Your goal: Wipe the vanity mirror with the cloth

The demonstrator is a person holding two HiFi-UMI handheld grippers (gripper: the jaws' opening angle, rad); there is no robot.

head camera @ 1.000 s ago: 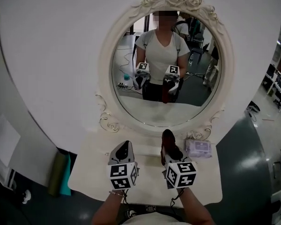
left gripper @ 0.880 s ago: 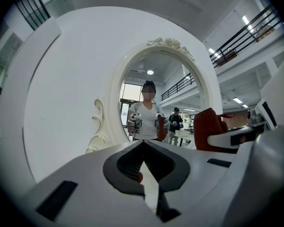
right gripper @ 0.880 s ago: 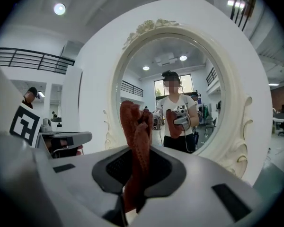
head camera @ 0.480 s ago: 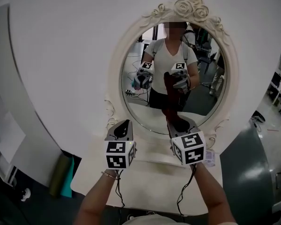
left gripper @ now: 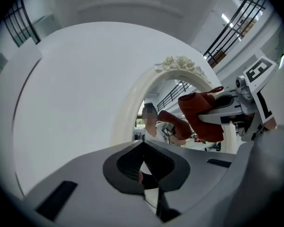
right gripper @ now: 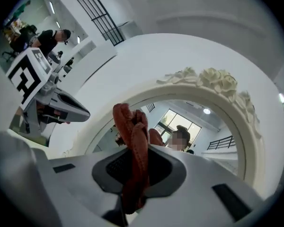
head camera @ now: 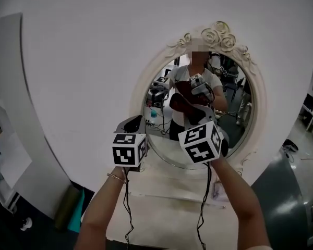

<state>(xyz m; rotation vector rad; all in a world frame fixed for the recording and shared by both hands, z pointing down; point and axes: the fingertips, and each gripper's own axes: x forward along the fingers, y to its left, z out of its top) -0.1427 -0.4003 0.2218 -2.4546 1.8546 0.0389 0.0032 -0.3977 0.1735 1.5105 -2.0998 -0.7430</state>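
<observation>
The right gripper [right gripper: 134, 171] was clamped on a red cloth [right gripper: 132, 126], raised before the mirror [head camera: 240, 113]. Whether cloth met glass I couldn't tell; it merged with its reflection. The left gripper [left gripper: 143, 173] was pinched together, empty, beside the frame [head camera: 219, 35]. Arms hid part of the table [head camera: 161, 212].

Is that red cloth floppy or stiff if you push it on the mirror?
Probably floppy: the cloth bunches in soft folds where the right gripper pinches it. It looks light, since one pinch holds the whole wad up. Pushed on the mirror, it should squash flat rather than slide stiffly.
</observation>
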